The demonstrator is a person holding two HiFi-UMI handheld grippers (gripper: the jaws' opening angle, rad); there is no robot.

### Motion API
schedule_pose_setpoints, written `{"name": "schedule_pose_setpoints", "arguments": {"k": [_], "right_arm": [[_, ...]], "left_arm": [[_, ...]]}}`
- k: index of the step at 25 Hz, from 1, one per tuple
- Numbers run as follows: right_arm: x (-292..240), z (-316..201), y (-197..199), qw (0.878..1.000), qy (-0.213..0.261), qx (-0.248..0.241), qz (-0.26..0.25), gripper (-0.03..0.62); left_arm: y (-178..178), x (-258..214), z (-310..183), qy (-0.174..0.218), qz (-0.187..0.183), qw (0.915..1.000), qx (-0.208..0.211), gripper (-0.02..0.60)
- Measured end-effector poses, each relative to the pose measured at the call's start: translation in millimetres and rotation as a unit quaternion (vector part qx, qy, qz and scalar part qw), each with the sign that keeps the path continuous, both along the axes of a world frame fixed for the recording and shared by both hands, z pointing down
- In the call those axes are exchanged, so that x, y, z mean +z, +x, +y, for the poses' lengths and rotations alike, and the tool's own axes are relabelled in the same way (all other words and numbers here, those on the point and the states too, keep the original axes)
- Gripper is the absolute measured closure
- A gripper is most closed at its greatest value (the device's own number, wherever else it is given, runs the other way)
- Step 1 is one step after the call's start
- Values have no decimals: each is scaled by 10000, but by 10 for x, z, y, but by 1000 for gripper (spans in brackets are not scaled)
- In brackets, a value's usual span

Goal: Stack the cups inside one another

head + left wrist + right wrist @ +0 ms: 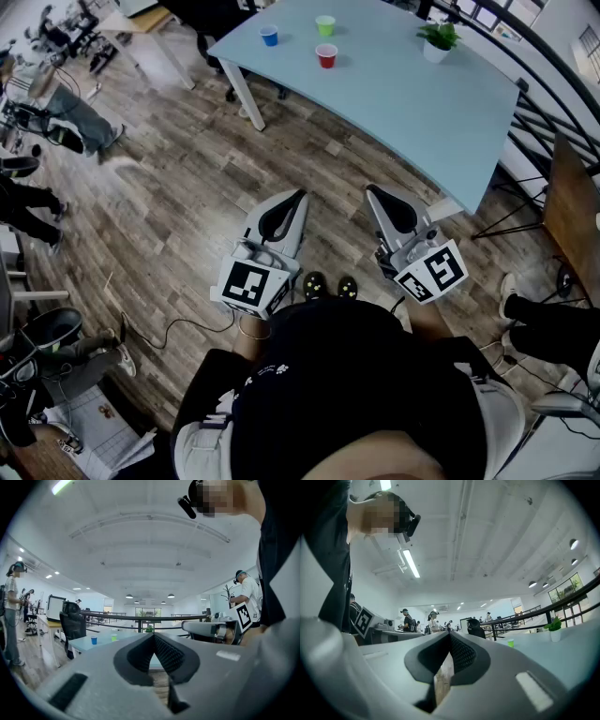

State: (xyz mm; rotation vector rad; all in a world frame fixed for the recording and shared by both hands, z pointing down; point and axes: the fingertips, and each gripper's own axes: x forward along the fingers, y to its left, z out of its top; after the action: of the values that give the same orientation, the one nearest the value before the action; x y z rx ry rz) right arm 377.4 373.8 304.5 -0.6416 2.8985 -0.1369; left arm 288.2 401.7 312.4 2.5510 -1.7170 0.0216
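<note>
Left gripper (pixel 298 197): jaws together at the tips, nothing btwn them, which its own view confirms (pixel 153 635). Right gripper (pixel 371 191): same, jaws closed & empty (pixel 450 633). Both sit at centre-bottom of the head view, held close to the person's body, pointing roughly level toward the top of the frame, w/ wood floor (pixel 187 187) beneath them.

Further out, at top of frame, is the light-blue worktop (pixel 412 103), well apart from both grippers. On it are 3 cups, all upright & separate: blue cup (pixel 269 36) at upper left, green cup (pixel 325 25) top centre, red cup (pixel 326 56) just below the green. A potted plant (pixel 437 39) stands to the right of them, near the far edge.

Step, as I judge it: task not yet begun, i.e. the approach stage. No cup is touched or nested.

Next move calls for:
- closing the gap to the worktop
- opening the jaws of at least one gripper
- taking one cup by the rim/wall & lifting it over another, e.g. red into green since they're nearest each other
- staying clear of the plant
</note>
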Motion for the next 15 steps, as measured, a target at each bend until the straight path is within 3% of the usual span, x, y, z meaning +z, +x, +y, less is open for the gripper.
{"name": "schedule_pose_setpoints", "arguments": {"k": [15], "right_arm": [[2, 17, -46, 9992, -202, 246, -251, 589]], "left_arm": [[-185, 56, 78, -13, 17, 10000, -8, 589]]}}
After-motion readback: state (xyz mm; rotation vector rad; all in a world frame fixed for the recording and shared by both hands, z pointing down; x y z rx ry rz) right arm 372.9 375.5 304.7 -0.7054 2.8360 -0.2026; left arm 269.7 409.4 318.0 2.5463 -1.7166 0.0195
